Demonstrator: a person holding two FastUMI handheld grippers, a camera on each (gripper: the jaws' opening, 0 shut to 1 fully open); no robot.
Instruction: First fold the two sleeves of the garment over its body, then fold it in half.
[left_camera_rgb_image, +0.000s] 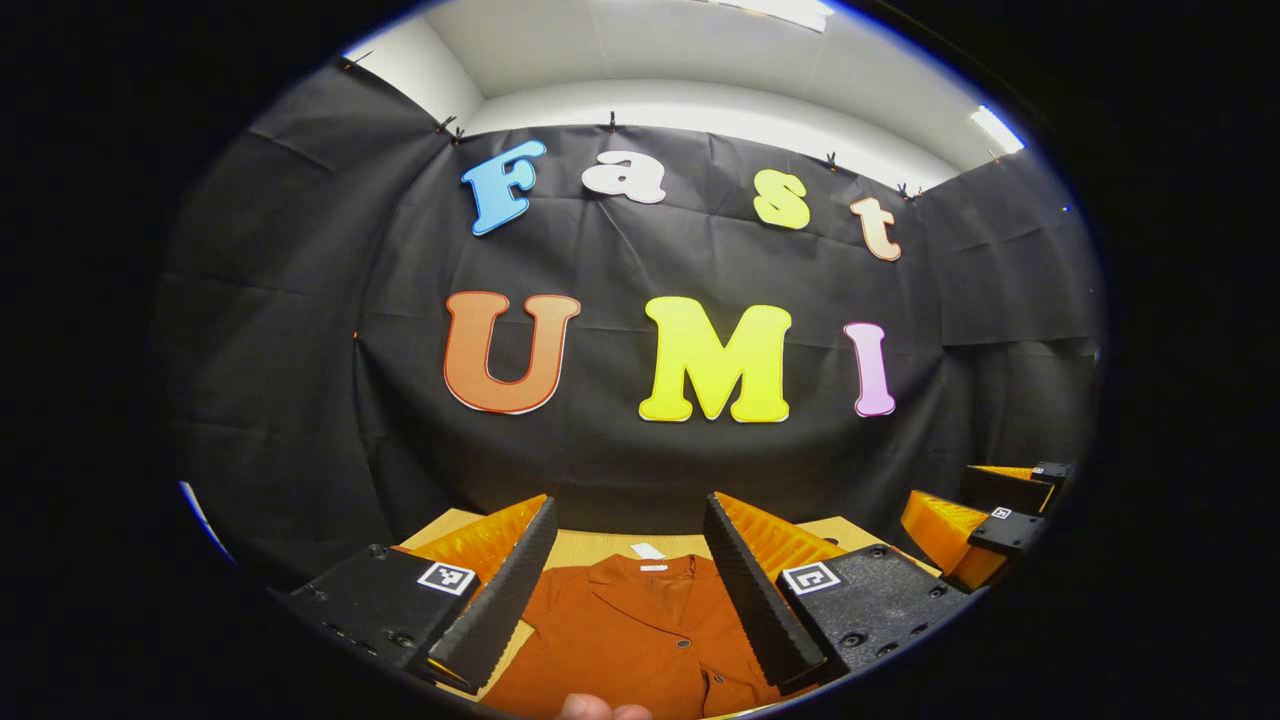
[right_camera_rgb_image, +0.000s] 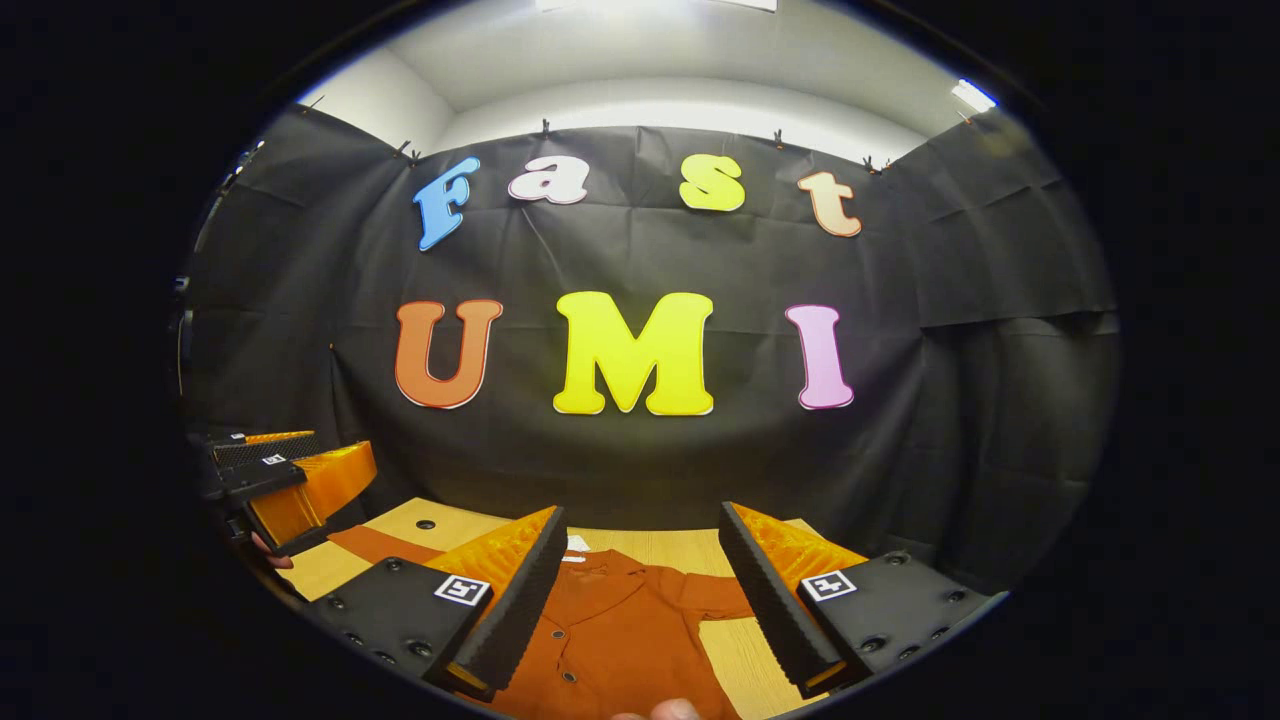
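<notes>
Hovering level, both tongs (left_camera_rgb_image: 625, 560) (right_camera_rgb_image: 640, 575) gape above the rust shirt (left_camera_rgb_image: 640, 640).

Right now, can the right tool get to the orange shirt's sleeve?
Probably yes. The right tool hangs open above the rust-orange buttoned shirt on the light wooden table, and the short sleeve lies flat between its fingers with nothing covering it.

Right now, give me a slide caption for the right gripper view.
Open right gripper held above the rust-orange shirt lying on the wooden table.
</notes>
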